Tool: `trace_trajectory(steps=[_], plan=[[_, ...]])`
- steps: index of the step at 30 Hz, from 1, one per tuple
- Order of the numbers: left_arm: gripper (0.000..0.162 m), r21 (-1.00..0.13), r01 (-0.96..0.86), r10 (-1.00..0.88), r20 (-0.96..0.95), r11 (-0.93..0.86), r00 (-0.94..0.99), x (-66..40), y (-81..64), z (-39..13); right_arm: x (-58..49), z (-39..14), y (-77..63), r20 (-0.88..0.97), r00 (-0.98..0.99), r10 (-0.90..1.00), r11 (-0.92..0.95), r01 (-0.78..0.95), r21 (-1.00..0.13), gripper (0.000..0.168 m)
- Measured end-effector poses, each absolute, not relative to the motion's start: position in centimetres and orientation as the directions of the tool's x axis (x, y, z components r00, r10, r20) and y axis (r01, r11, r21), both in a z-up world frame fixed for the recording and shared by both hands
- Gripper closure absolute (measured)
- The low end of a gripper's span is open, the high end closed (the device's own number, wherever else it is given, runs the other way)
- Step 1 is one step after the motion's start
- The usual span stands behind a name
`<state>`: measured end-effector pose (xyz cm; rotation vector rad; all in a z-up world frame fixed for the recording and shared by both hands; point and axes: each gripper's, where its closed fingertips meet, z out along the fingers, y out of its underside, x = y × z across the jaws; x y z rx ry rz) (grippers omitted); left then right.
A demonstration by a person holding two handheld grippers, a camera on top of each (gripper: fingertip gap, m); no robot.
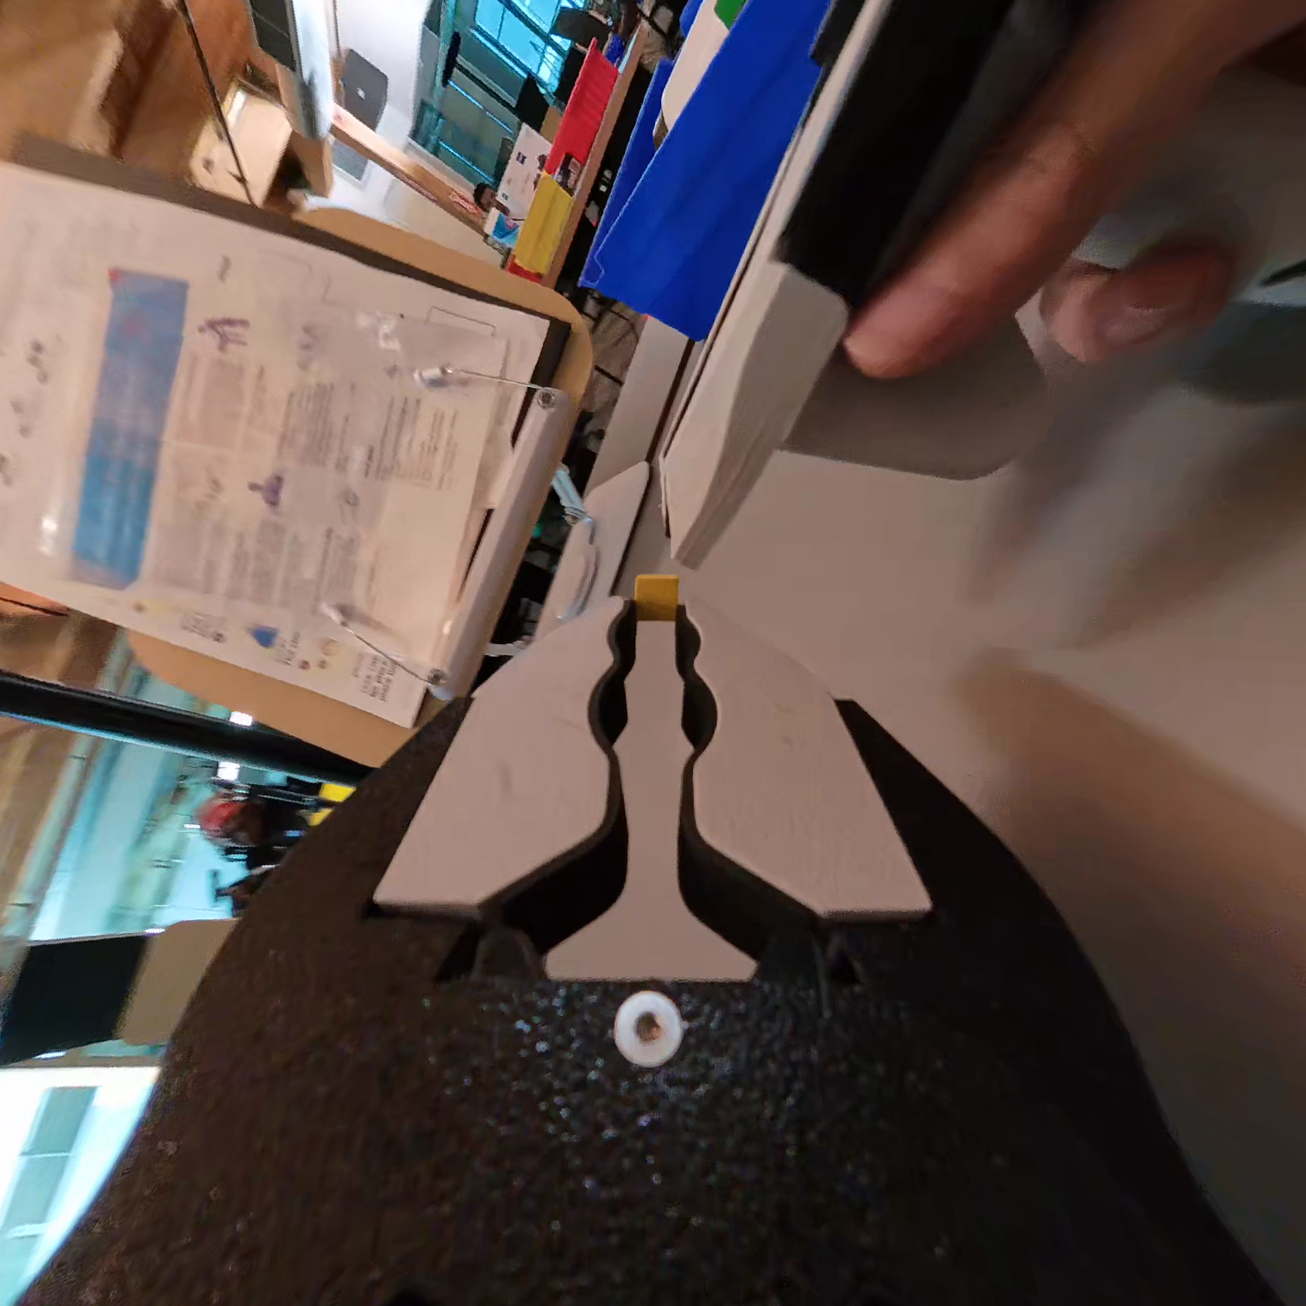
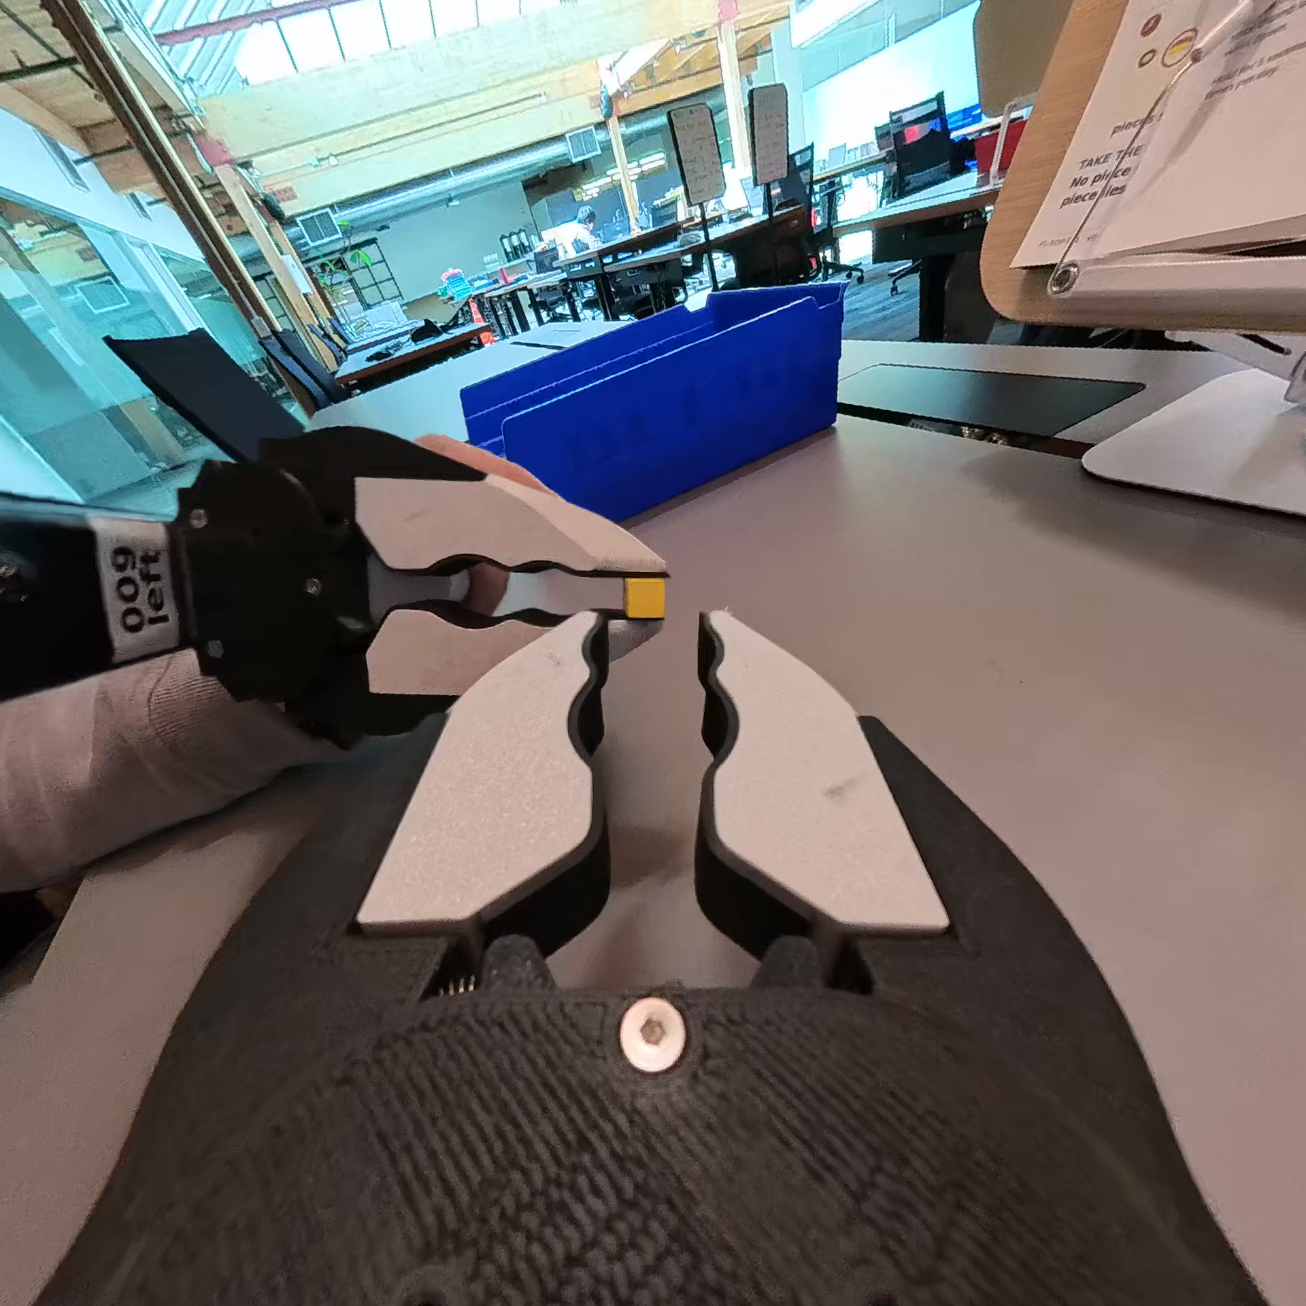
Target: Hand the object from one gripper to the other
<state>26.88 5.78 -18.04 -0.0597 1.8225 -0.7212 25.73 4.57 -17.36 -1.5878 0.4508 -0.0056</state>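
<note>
Yellow block (image 2: 644,598) pinched at left gripper (image 2: 646,601) tips, just before spread right gripper (image 2: 650,625).

Bright daylit room, wide-angle edge warp, left view motion-blurred

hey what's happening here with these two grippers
A person is holding a gripper in each hand, partway through a handover. The left gripper is shut on a small yellow block, pinched at its fingertips above the grey table. The right gripper is open just beside the block and hasn't taken it yet.
</note>
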Motion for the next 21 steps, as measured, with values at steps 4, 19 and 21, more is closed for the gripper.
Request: trace_trajectory(steps=[4,19,21], plan=[[0.152,-0.357,0.331,-0.262,-0.917,0.873,-0.299,26.7,5.4,-17.9,25.9,-17.2,4.4,-0.268,0.918,-0.293,0.018,-0.276,-0.961,0.147],[0.152,-0.287,0.363,-0.211,-0.949,0.887,-0.234,26.3,4.6,-17.6,25.3,-17.0,4.4,-0.237,0.937,-0.256,-0.003,-0.246,-0.969,0.156],[0.152,-0.298,0.37,-0.219,-0.946,0.88,-0.24,26.3,4.6,-17.6,25.1,-17.0,4.5,-0.23,0.941,-0.25,-0.009,-0.24,-0.971,0.157]])
